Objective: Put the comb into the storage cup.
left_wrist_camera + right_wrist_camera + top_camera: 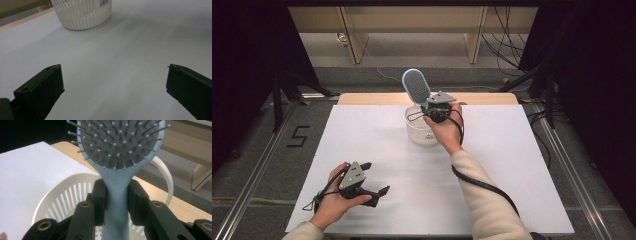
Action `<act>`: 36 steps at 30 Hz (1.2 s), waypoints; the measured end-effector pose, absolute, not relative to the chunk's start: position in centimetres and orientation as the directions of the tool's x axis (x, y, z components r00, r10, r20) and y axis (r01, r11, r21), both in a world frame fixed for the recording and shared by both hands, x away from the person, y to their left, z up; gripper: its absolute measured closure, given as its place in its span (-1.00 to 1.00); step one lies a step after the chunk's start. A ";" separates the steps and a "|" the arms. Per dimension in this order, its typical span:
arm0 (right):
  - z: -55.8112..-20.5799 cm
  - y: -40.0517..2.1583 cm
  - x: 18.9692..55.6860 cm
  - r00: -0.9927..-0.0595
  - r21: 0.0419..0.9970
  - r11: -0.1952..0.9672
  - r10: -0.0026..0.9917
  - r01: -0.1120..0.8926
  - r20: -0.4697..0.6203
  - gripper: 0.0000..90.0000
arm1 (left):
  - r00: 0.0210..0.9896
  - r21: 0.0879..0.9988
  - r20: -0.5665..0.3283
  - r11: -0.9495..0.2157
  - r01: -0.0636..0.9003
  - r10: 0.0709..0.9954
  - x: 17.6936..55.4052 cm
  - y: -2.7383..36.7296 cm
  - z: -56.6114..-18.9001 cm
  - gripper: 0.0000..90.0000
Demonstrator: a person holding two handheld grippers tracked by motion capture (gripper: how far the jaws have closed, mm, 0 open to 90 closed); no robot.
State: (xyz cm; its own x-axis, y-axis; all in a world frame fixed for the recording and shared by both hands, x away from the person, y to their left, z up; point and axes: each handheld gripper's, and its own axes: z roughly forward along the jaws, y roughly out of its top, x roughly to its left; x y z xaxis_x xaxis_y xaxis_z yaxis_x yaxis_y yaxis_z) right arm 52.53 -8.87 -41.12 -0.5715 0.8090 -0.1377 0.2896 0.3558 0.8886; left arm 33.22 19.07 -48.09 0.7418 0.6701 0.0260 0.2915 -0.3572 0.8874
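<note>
The right gripper (435, 107) is clamped on the handle of a pale blue hairbrush (416, 86), and it hangs directly over the white slotted basket (418, 134). The brush stands nearly upright above the basket, its oval head leaning a little away from the person, clear of the basket's rim. From the right gripper view the two black jaws press on either side of the narrow neck of the hairbrush (117, 192), just below the bristled pad, with the open mouth of the basket (62, 195) spread out beneath them. The basket sits toward the far edge of the white table (512, 175), just short of the bare wooden strip behind it. The left gripper (373, 177) rests well apart from the basket, down at the near left part of the table, held low in the person's left hand (334, 200). Its jaws stand wide apart with nothing between them; in the left gripper view they frame bare white tabletop, with the basket (82, 13) beyond them.
</note>
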 end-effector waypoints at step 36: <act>-42.2 -9.1 52.4 -0.593 0.865 0.400 0.790 0.303 -0.157 0.56 | 0.743 0.887 0.026 -0.358 0.291 0.669 33.2 19.1 -48.1 -0.99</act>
State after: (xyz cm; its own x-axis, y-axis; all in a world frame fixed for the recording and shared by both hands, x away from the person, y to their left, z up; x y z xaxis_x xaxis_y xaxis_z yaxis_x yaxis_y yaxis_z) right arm 52.42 -9.14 -42.19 -0.5927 0.7899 -0.1575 0.3029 0.3998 0.8651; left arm 33.22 19.05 -48.10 0.7430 0.6688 0.0263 0.2913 -0.3584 0.8870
